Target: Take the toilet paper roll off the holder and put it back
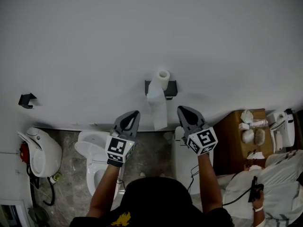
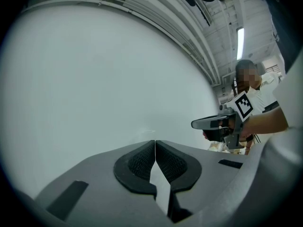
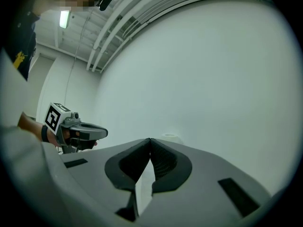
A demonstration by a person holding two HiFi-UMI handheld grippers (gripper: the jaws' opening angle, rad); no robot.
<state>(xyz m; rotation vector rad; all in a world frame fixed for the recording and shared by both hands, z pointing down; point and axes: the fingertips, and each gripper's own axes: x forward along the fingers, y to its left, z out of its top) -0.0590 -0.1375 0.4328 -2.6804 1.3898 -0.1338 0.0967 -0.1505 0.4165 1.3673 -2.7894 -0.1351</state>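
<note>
**Status: Roll Seated on Holder**

The toilet paper roll stands on the wall holder with its sheet hanging. The left gripper and right gripper are near it without touching, jaws together and empty. Removal and replacement probably remain.

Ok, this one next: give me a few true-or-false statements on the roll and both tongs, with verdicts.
1. The roll is on the holder. True.
2. The right tongs grip the roll. False: they are shut on nothing and are short of the roll.
3. A strip of paper hangs down from the roll. True.
4. The left tongs are wide open. False: they are shut, with nothing between them.
</note>
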